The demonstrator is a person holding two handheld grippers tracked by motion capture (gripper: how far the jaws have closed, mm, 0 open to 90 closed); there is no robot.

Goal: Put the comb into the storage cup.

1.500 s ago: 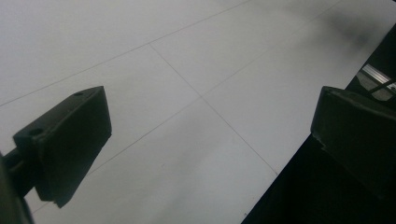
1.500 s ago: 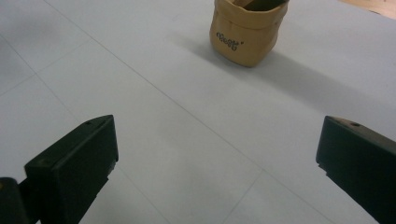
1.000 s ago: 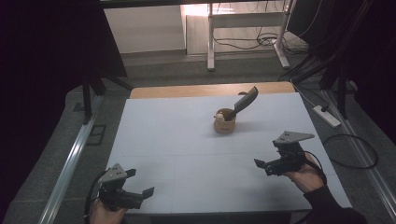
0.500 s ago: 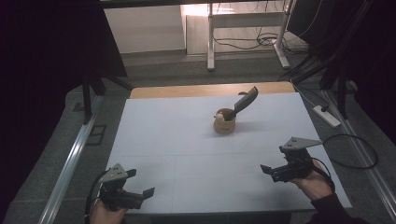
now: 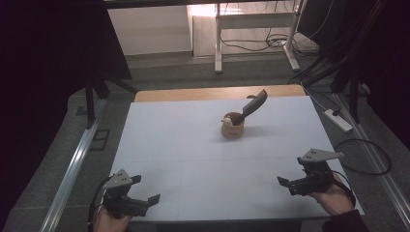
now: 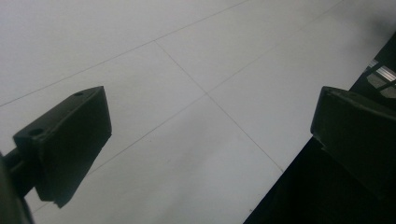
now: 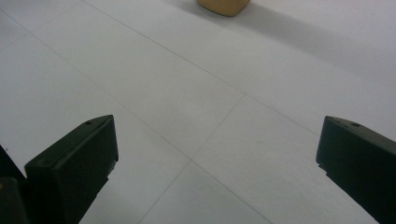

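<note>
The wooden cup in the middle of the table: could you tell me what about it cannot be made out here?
- Contents of the wooden cup: high view, too small; a dark tool leans out, kind unclear.
- Its upper part: right gripper view, cut off by the top edge.

Readable text: none | labels, brands, numbers, signs: none legible | surface (image 5: 193,145): plain white, thin seam lines only | wooden cup (image 5: 232,126): no marking discernible at this size

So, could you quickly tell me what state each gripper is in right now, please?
Left gripper: open, holding nothing.
Right gripper: open, holding nothing.
</note>
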